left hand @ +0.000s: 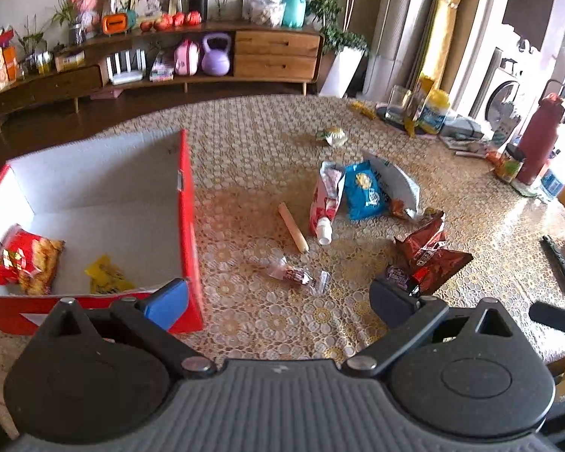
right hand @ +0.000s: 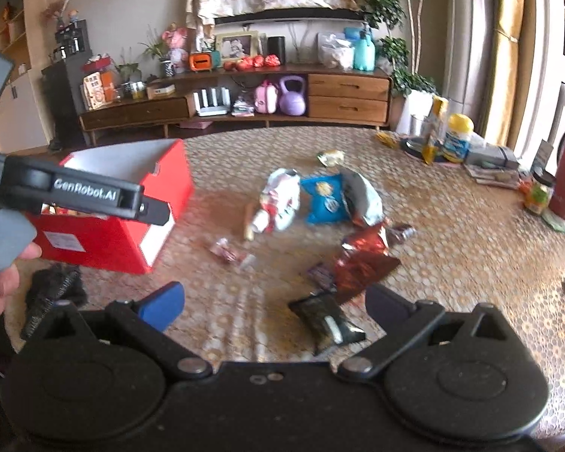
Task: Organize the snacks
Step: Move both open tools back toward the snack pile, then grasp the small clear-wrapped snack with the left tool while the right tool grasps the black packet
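Observation:
A red cardboard box (left hand: pixel 187 203) with a white inside stands on the table at left; it holds a red chip bag (left hand: pixel 24 260) and a yellow packet (left hand: pixel 107 277). Loose snacks lie on the table: a sausage stick (left hand: pixel 293 228), a small clear-wrapped candy (left hand: pixel 295 275), a red-white pouch (left hand: pixel 326 199), a blue bag (left hand: pixel 365 190), a dark red bag (left hand: pixel 429 252). My left gripper (left hand: pixel 278 297) is open and empty, beside the box's near corner. My right gripper (right hand: pixel 275 305) is open and empty above a black packet (right hand: pixel 326 320). The box (right hand: pixel 132 233) shows at left there.
The table has a lace-patterned cloth (left hand: pixel 252 150). At its far right stand a glass (left hand: pixel 397 103), a yellow-lidded jar (left hand: pixel 435 111) and a dark red bottle (left hand: pixel 538 139). A green-white packet (left hand: pixel 333 136) lies farther back. A wooden sideboard (left hand: pixel 169 60) lines the wall.

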The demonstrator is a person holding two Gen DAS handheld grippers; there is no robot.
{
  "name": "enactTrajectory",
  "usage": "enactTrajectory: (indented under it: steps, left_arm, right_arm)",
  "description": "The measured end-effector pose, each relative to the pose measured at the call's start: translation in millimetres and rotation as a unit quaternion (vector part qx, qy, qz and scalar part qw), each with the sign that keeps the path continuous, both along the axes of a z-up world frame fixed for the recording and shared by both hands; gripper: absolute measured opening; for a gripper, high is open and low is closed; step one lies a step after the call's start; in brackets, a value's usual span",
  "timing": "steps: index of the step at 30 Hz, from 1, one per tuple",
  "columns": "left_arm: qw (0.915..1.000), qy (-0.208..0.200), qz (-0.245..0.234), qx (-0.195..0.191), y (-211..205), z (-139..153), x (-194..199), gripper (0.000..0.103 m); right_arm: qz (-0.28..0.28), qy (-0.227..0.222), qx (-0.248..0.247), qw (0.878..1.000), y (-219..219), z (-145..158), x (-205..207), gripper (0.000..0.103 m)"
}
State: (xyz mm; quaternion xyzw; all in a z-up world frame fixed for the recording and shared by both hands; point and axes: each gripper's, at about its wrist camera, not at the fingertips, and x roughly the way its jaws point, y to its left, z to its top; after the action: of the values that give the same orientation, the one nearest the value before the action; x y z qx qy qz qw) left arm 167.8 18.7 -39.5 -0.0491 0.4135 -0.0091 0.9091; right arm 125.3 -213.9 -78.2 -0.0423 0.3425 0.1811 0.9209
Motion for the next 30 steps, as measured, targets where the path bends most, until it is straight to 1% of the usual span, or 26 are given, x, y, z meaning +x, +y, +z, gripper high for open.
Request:
enactTrajectory:
  steps: [3, 5, 7, 11, 13, 16, 17, 18, 20, 22, 24, 26, 27, 28, 30]
  left_arm:
    - [0.9998, 0.018, 0.002, -0.010, -5.1, -10.1, 15.5, 0.103]
    - [0.9993, 0.031, 0.012, -0.017, -7.9, -18.0, 27.3, 0.103]
    - [0.9988, 0.037, 0.023, -0.023, -9.9, -25.1, 37.5, 0.103]
    - [0.9979, 0.047, 0.042, -0.016, -15.9, -37.4, 56.7, 0.103]
    - [0.9972, 0.051, 0.055, -0.004, -18.5, -43.6, 65.4, 0.102]
    - [0.9956, 0.065, 0.066, -0.015, -17.3, -52.3, 77.7, 0.102]
    - [0.9957, 0.061, 0.070, -0.007, -19.5, -52.9, 79.7, 0.102]
    - [0.9960, 0.059, 0.067, -0.006, -22.1, -53.4, 82.6, 0.102]
    - [0.9967, 0.057, 0.058, -0.003, -28.2, -54.4, 86.8, 0.101]
    - [0.9962, 0.065, 0.058, -0.005, -32.8, -58.2, 91.5, 0.084]
    - [0.9951, 0.077, 0.061, -0.007, -36.3, -64.3, 96.8, 0.079]
    - [0.9939, 0.085, 0.070, -0.008, -36.8, -70.8, 101.2, 0.079]
    - [0.9929, 0.092, 0.075, -0.014, -35.7, -74.3, 103.4, 0.075]
    - [0.9911, 0.102, 0.082, -0.024, -32.9, -79.1, 106.5, 0.069]
    - [0.9875, 0.117, 0.097, -0.040, -27.5, -86.3, 111.5, 0.062]
  right_arm:
    - [0.002, 0.004, -0.006, 1.000, -8.9, -9.7, 4.0, 0.101]
    - [0.004, 0.009, -0.011, 1.000, -12.2, -15.8, 9.1, 0.101]
    - [0.009, 0.021, -0.010, 1.000, -14.2, -21.2, 14.8, 0.098]
    - [0.018, 0.032, -0.017, 0.999, -17.1, -32.2, 26.6, 0.097]
    - [0.020, 0.037, -0.020, 0.999, -18.0, -36.8, 33.7, 0.093]
    - [0.018, 0.050, -0.022, 0.998, -19.4, -45.2, 45.8, 0.089]
    - [0.019, 0.056, -0.020, 0.998, -19.8, -47.9, 49.9, 0.088]
    - [0.022, 0.061, -0.020, 0.998, -19.7, -50.9, 53.9, 0.084]
    - [0.024, 0.063, -0.024, 0.997, -18.8, -55.5, 59.1, 0.082]
    - [0.026, 0.066, -0.026, 0.997, -18.5, -59.6, 64.0, 0.078]
    - [0.029, 0.068, -0.026, 0.997, -18.4, -62.7, 67.9, 0.076]
    - [0.034, 0.070, -0.027, 0.997, -17.1, -65.3, 71.2, 0.075]
    - [0.038, 0.069, -0.030, 0.996, -16.0, -66.9, 72.4, 0.073]
    - [0.040, 0.069, -0.032, 0.996, -15.1, -67.9, 73.7, 0.072]
    - [0.046, 0.070, -0.038, 0.996, -13.3, -70.8, 76.1, 0.069]
